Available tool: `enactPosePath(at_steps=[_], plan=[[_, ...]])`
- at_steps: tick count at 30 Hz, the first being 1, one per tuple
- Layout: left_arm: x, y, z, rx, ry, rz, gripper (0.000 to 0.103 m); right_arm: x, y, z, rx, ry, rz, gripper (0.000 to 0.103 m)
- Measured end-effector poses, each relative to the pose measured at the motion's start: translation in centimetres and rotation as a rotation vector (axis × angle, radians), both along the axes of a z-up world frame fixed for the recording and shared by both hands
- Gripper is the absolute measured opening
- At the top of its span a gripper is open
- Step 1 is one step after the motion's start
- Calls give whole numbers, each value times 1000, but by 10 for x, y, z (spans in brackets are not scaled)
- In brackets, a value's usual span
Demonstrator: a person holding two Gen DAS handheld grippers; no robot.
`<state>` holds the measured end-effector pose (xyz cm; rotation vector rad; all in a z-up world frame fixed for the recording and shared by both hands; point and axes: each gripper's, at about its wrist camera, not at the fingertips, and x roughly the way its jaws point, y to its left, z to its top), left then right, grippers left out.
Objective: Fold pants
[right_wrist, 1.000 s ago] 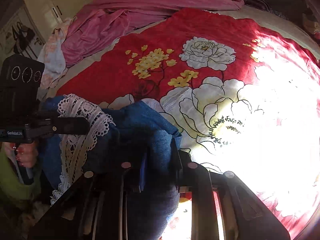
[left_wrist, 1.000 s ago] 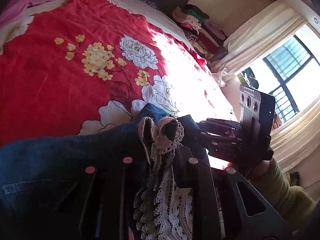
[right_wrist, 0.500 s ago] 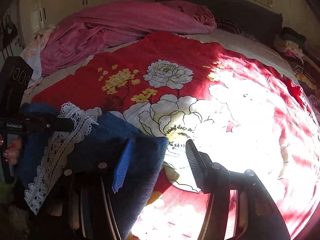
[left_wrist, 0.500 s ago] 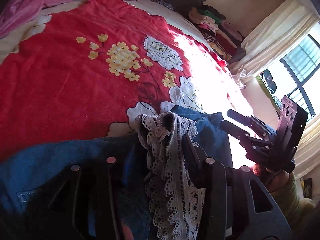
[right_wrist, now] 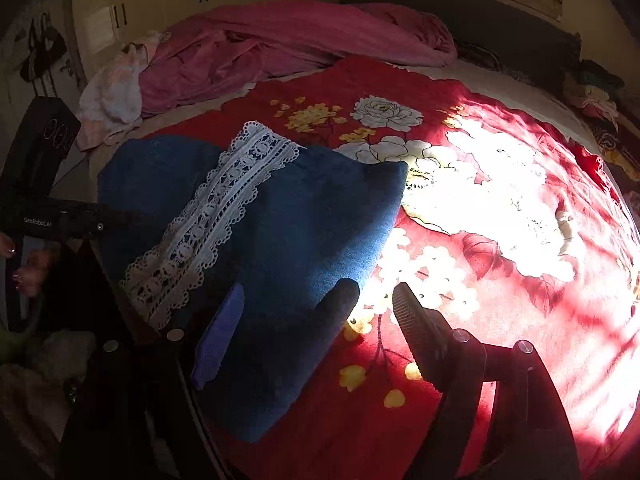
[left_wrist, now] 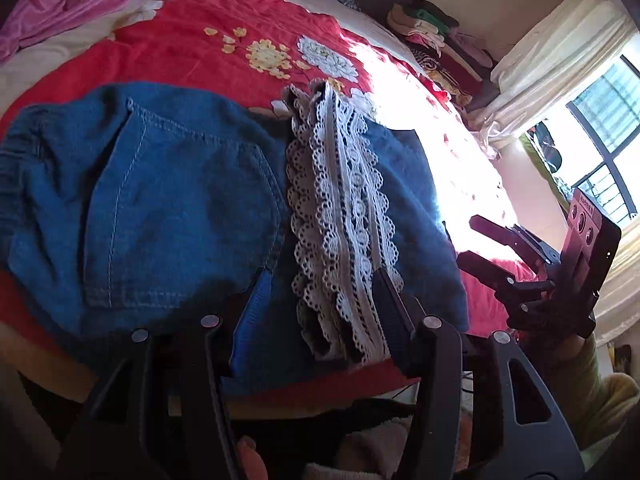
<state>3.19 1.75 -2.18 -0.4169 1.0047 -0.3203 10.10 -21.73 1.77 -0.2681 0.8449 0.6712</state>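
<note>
The big red flowered bedspread (right_wrist: 500, 240) covers the bed, and my folded blue pants (left_wrist: 168, 200) lie on it close to the near edge, the one by me. A pink blanket (right_wrist: 288, 44) is bunched up at the far edge, well away.

I think the fold is almost done. The pants sit in a flat bundle with the white lace trim (left_wrist: 344, 216) running over the top of them.

Here is what could go wrong. The bundle is right at the near edge of the bed. If I bump it while I pull back, it could slide off and come undone. The lace has lots of little holes, so a finger tip could catch in it and drag the top layer open.

My left gripper (left_wrist: 316, 316) is wide open and holds nothing. Its two fingers sit on either side of the lace, very close to the cloth. I should lift it straight up, not sideways.

My right gripper (right_wrist: 308, 332) is wide open too, with nothing in it. One finger is over the denim and the other is over the bare bedspread. The right corner of the pants looks a bit puffy, so it may spring up if I do not press it flat.
</note>
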Motion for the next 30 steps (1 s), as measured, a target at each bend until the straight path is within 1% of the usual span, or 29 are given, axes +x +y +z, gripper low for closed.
enactPosePath(at_steps=[3, 4, 5, 6, 7, 9, 10, 11, 14, 15, 17, 19, 20, 22, 23, 25, 30], plan=[[-2, -12, -10, 27, 39, -2, 45, -7, 1, -10, -5, 18, 2, 77], [-1, -17, -13, 34, 48, -5, 45, -9, 1, -14, -4, 27, 1, 82], [0, -23, -16, 45, 52, -7, 40, -10, 2, -19, -10, 40, -5, 82], [0, -30, -18, 59, 51, -10, 30, -13, 2, -25, -14, 52, -10, 82], [1, -36, -20, 81, 48, -21, 17, -15, 2, -29, -13, 67, -8, 82], [-2, -40, -18, 118, 42, -20, 12, -19, 1, -33, -9, 76, -11, 82], [-5, -39, -13, 126, 34, -24, 9, -21, -1, -30, 3, 70, -11, 82], [-9, -36, -8, 139, 26, -24, 8, -24, -3, -26, 23, 55, -7, 82], [-20, -33, -4, 207, 18, -32, 9, -33, -6, -6, 63, -19, 18, 82], [-21, -31, -9, 218, 30, -26, 12, -34, -3, -2, 67, -31, 37, 82], [-18, -30, -16, 211, 46, -8, 16, -36, 5, -1, 50, -54, 62, 82], [-17, -30, -15, 218, 40, -2, 20, -36, 16, -7, 17, -52, 88, 82], [-18, -30, -13, 229, 30, 0, 24, -35, 21, -12, -3, -46, 96, 82], [-18, -29, -10, 245, 17, 7, 30, -32, 30, -28, -78, -12, 98, 82], [-19, -29, -9, 244, 12, 7, 31, -31, 33, -38, -114, 2, 94, 82], [-21, -29, -7, 254, 2, 7, 35, -32, 34, -45, -116, -9, 89, 84], [-23, -29, -2, 280, -23, 14, 38, -31, 29, -39, -85, 23, 73, 83]])
